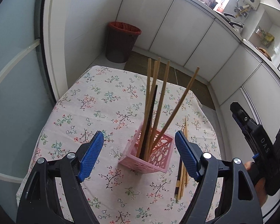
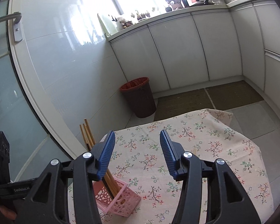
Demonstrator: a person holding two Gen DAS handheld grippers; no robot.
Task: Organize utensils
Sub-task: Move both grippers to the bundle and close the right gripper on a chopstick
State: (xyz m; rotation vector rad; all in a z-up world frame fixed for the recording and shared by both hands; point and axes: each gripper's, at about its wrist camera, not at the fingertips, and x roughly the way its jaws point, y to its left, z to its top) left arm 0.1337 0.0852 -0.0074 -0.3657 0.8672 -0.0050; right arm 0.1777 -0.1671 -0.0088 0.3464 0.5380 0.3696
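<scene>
Left wrist view: left tongs stand wide open, nothing between the ribbed blue pads; they frame the pink basket from above without touching it. The basket is square perforated plastic with round cut-outs in its walls, and sits near the middle of the bench, which is covered in a floral cotton cloth. Five chopsticks stand in it: four pale wooden chopsticks and one dark chopstick. They fan outward and lean on the rim, probably because the basket is short against their length. Loose chopsticks lie flat on the cloth just beside the basket, on its right, partly behind the right pad; these look like the ones not yet sorted. The right tongs show at the frame's right edge, gripped by a hand.

Right wrist view: right tongs are partly open and empty, only cloth showing between the pads. Basket sits low and left, half hidden behind the left finger, chopstick tops rising beyond it. A tip of a loose chopstick peeks out beside the right pad. Brown bin stands on the floor by the white cabinets.
</scene>
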